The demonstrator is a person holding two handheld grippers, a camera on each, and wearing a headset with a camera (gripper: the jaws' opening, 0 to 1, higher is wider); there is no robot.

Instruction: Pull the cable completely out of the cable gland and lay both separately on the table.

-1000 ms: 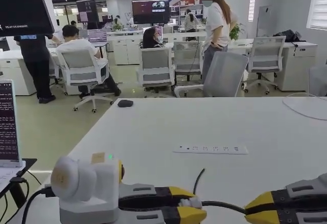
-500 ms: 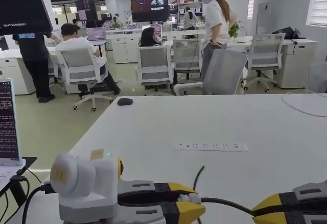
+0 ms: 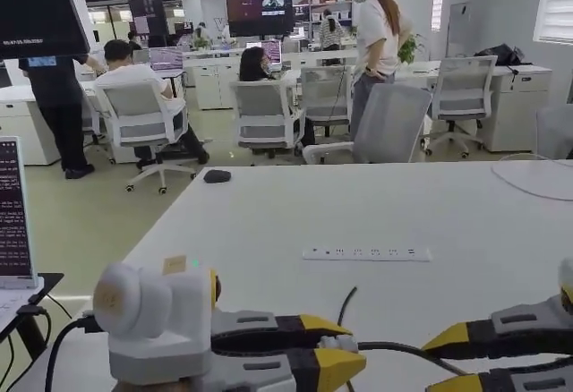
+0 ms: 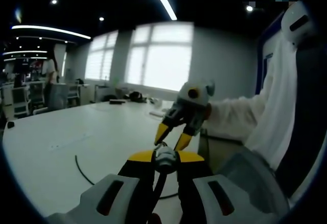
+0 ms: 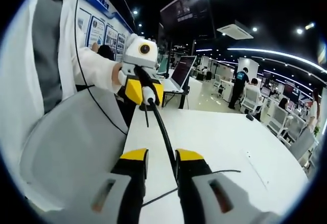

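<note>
My left gripper (image 3: 351, 347) sits at the bottom left of the head view, shut on the small white cable gland (image 3: 340, 345). The gland (image 4: 164, 155) shows pinched between its yellow tips in the left gripper view. A black cable (image 3: 394, 348) runs from the gland rightwards to my right gripper (image 3: 432, 367), whose jaws stand apart, open. In the right gripper view the cable (image 5: 162, 127) passes between the spread jaws of that gripper (image 5: 162, 157), close to the right one. The cable's other part (image 3: 345, 303) curves away over the white table (image 3: 269, 231).
A white power strip (image 3: 365, 253) lies mid-table beyond the grippers. A black mouse (image 3: 217, 176) rests near the far left edge. A grey chair (image 3: 385, 128) stands behind the table. A screen (image 3: 13, 213) stands off the table's left side. People sit and stand farther back.
The right gripper's jaws, closed on the cable before, have spread apart. The left gripper keeps hold of the gland. The head camera has shifted slightly.
</note>
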